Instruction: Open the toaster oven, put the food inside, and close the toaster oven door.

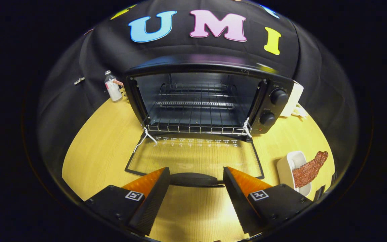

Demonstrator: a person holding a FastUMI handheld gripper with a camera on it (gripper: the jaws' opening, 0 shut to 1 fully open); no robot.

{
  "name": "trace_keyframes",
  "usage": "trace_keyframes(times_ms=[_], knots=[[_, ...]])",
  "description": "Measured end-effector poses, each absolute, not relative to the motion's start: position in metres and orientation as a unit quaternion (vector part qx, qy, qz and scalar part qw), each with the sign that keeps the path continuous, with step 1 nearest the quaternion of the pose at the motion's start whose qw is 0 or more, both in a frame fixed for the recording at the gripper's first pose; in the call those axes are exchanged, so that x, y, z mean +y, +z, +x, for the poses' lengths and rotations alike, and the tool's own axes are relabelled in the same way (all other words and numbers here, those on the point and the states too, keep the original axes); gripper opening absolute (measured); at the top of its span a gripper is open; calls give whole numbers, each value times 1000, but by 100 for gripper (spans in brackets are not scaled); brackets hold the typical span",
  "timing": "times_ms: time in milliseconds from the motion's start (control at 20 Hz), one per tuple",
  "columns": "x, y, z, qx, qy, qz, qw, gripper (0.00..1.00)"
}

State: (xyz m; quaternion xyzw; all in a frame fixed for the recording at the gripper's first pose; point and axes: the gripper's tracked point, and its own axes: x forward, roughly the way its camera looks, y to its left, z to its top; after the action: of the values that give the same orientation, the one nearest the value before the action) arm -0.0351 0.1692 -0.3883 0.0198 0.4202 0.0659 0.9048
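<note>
1. The toaster oven (210, 97) stands on the wooden table (102, 151) with its mouth facing the gripper (197, 176), backed close against the black cloth wall (79, 84).
2. Its glass door (193, 156) is folded fully down and lies flat on the tabletop in front of the oven mouth. The door's dark handle (195, 179) forms the near edge.
3. The gripper's fingers are spread wide and grasp nothing. The door handle sits just ahead of the fingertips and between them, and I cannot tell whether either tip touches it.
4. Inside the oven the wire rack (193, 117) lies bare, its front edge level with the door hinge. The cavity above the rack is open room up to the oven's roof.
5. Two knobs (274, 106) sit one above the other on the oven's right-hand panel, beside the opening.
6. The food (309, 168), a long reddish-brown strip, rests in a small white dish (286, 168) to the right of the lowered door, well apart from the oven mouth. One end of the strip sticks out over the dish's far rim.
7. Bare table runs between the dish and the door's right edge.
8. To the left of the oven a small bottle (113, 88) stands near the oven's back corner. The table to the left of the door is open wood.
9. A white object (294, 99) shows just behind the oven's right side.
</note>
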Motion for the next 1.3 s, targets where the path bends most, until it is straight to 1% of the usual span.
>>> trace_keyframes(times_ms=[200,350,600,750,900,1150,1300], knots=[[172,-387,-42,422,91,20,902,98],[181,-369,-50,413,139,43,899,98],[156,-313,-51,350,172,42,920,98],[127,-278,-45,310,181,25,933,98],[94,-250,-38,288,188,11,939,98],[44,-229,-27,305,230,32,924,97],[-2,-238,-15,327,228,32,916,98]])
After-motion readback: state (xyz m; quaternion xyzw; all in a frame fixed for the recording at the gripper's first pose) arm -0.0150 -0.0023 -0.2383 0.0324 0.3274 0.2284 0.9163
